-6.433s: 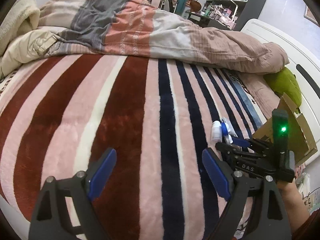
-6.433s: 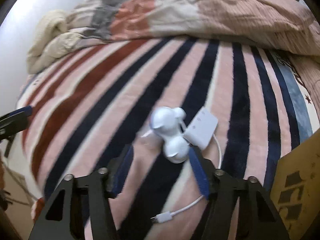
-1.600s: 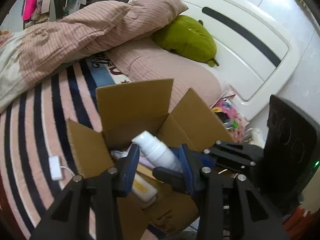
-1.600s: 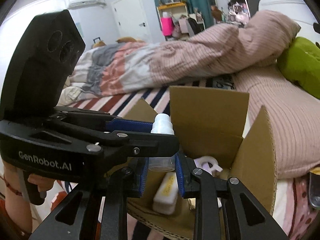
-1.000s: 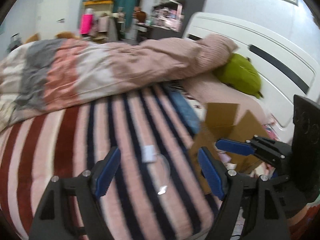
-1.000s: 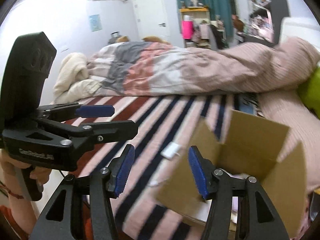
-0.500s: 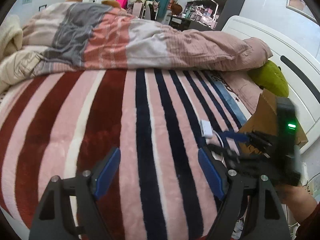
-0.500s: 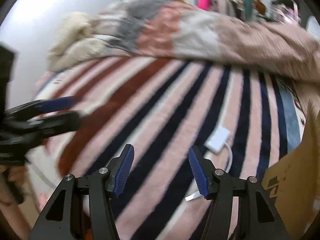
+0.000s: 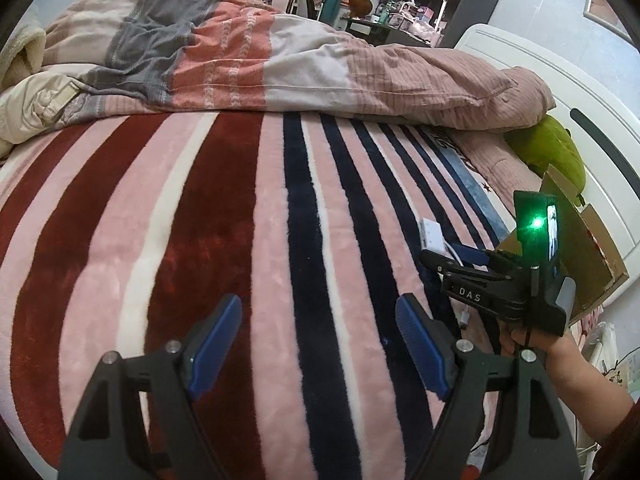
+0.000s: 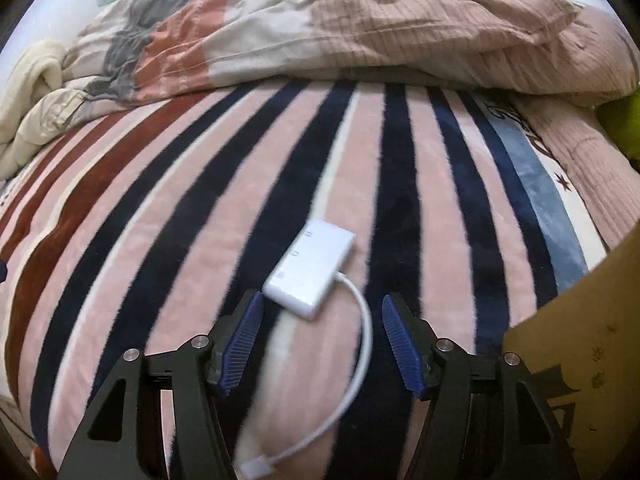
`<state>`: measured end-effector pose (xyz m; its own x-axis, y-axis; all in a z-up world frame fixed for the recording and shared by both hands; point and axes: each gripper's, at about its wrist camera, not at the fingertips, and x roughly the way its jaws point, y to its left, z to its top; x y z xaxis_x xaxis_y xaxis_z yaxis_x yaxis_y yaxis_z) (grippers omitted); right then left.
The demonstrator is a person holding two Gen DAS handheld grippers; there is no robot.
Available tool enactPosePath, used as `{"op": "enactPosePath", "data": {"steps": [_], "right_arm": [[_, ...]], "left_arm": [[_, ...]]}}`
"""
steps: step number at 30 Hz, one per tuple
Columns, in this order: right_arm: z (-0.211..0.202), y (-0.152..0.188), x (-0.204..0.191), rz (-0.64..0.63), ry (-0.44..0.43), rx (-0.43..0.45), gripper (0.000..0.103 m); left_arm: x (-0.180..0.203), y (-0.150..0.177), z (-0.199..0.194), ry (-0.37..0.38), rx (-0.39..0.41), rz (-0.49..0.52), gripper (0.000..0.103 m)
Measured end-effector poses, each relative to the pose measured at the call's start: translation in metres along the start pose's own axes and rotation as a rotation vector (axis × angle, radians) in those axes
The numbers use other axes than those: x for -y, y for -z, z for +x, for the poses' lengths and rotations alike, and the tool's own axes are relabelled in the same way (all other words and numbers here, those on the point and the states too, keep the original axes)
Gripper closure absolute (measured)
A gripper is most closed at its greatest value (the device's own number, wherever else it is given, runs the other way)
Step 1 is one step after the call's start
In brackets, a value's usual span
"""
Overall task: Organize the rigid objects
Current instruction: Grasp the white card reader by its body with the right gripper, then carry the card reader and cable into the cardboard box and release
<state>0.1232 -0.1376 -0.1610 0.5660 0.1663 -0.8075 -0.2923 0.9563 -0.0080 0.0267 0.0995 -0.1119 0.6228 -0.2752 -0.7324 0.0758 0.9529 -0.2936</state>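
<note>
Compared with 0.5 s ago, your right gripper (image 10: 322, 342) has closed in on the white adapter (image 10: 310, 267): then it lay well ahead of the fingers and off to the right, now it sits just ahead of the fingertips, nearer the left finger, with its white cable (image 10: 352, 354) curling back between the 2 fingers toward the camera. The gripper is spread wide and holds nothing. From the left wrist view the same gripper (image 9: 448, 254) has moved up beside the adapter (image 9: 431, 235), its blue tips almost at the adapter's near end; I cannot tell whether they touch it.

Your left gripper (image 9: 318, 332) is much as it was 0.5 s ago, spread wide with nothing between the fingers, hanging over the striped blanket (image 9: 240, 240) with the adapter ahead and to its right.

The cardboard box (image 10: 580, 356) stands just to the right of your right gripper (only 1 brown flap shows there). In the left wrist view the box (image 9: 596, 256) is behind the right gripper's body.

Readable writing: "DAS" in white on the side of the right gripper. Dark printing on the box flap is too cut off to read, as is the lettering on the blue stripe of the blanket.
</note>
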Motion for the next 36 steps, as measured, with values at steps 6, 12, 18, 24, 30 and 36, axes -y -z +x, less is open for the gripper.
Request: {"op": "enactPosePath", "data": {"steps": [6,12,18,24,30,36], "right_arm": [[0.012,-0.012,-0.011,-0.019,-0.018,0.0,0.059],[0.022,-0.019,-0.019,-0.05,-0.027,0.006,0.049],[-0.003,-0.014,-0.036,-0.129,-0.118,0.034,0.064],[-0.073,-0.009,-0.071,-0.245,-0.321,0.109,0.064],[-0.151,-0.003,-0.085,-0.346,-0.441,0.247,0.064],[-0.189,-0.008,-0.056,-0.312,-0.433,0.353,0.064]], "left_arm": [[0.0,0.0,-0.006,-0.006,0.007,0.001,0.026],[-0.005,-0.002,-0.007,-0.018,0.006,-0.009,0.026],[0.0,-0.007,-0.022,0.034,0.031,-0.023,0.026],[0.027,-0.017,-0.045,0.172,0.061,-0.013,0.026],[0.071,-0.032,-0.067,0.227,0.074,0.037,0.054],[0.121,-0.065,-0.073,0.312,0.057,0.133,0.074]]}}
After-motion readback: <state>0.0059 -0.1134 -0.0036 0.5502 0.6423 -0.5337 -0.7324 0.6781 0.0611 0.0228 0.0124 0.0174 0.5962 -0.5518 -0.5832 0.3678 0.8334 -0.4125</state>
